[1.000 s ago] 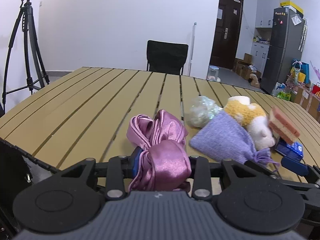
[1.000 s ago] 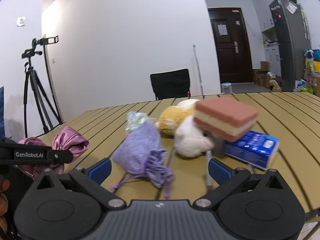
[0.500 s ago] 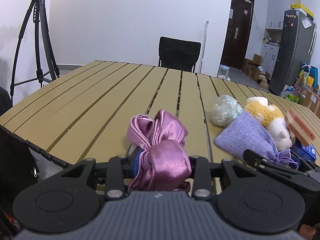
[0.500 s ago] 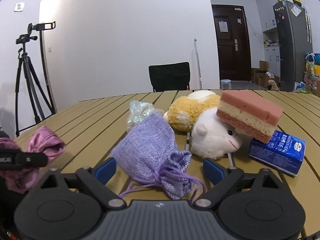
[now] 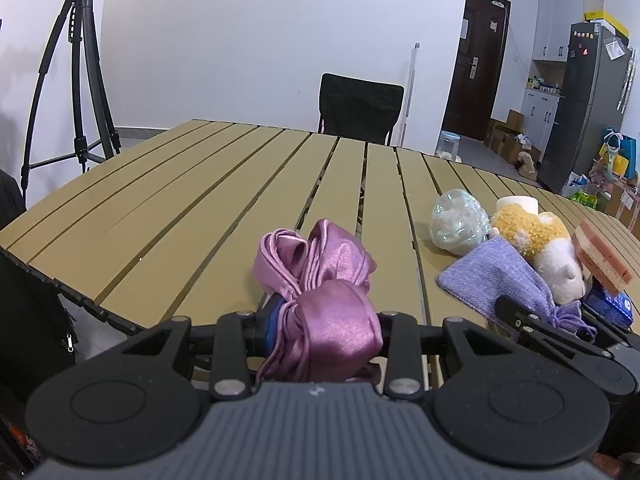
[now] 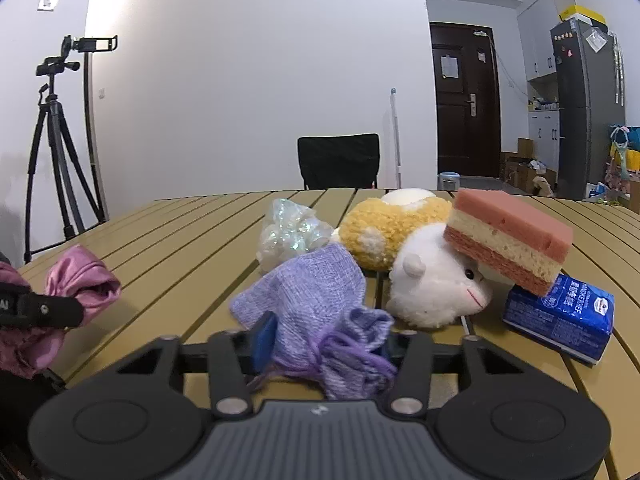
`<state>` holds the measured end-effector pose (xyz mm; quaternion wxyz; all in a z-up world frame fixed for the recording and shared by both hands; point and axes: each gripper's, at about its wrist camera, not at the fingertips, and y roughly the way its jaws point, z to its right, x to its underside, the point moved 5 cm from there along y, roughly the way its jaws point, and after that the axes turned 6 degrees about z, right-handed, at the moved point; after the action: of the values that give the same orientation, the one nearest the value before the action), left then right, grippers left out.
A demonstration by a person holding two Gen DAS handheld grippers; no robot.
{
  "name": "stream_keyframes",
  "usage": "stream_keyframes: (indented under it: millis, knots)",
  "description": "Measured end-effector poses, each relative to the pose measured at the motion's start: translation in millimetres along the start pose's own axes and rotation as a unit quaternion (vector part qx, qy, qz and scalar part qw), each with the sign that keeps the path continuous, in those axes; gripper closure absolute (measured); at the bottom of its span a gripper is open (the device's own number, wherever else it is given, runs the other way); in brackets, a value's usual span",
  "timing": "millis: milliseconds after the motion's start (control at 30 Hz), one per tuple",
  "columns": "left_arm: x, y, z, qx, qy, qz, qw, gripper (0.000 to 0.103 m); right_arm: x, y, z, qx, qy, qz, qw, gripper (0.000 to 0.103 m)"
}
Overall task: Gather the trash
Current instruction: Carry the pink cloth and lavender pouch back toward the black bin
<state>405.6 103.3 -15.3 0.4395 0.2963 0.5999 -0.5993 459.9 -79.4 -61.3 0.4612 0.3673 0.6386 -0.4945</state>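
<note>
Left hand-held gripper [image 5: 320,332] is clamped on a pink satin pouch [image 5: 320,296] at the near edge of the slatted table [image 5: 192,200]. Right hand-held gripper [image 6: 324,344] is closing its jaws, with the gathered drawstring neck of a purple knit pouch [image 6: 312,304] between the blue pads; pad contact cannot be confirmed.

Legible writing: white print on the blue tissue pack [image 6: 560,316], too small to read, and partial white lettering on the left gripper's arm at the right wrist view's left margin.

Only the right wrist view shows the plush hamster's [image 6: 432,284] face and the pink-and-cream layered sponge [image 6: 508,244] resting on both the hamster and the tissue pack. An iridescent crumpled bag [image 6: 288,236] lies behind the purple pouch. Pouch contents are not visible.
</note>
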Motion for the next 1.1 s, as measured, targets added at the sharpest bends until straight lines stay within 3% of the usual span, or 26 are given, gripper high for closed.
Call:
stream_keyframes:
  millis: [433, 833, 1100]
  knots:
    - [0.6, -10.7, 0.6, 0.004, 0.004, 0.01, 0.9999, 0.067, -2.7, -15.5, -2.7, -0.011, -0.017, 0.009, 1.0, 0.076]
    - [1.2, -48.8, 14.0, 0.01, 0.018, 0.032, 0.9993, 0.067, -9.1, -61.8, -1.1, -0.029, -0.021, 0.021, 0.999, 0.078]
    - [21.5, -77.4, 20.3, 0.022, 0.019, 0.015, 0.9995, 0.067, -8.6, -107.6, 4.6, -0.032, -0.019, 0.027, 0.999, 0.078]
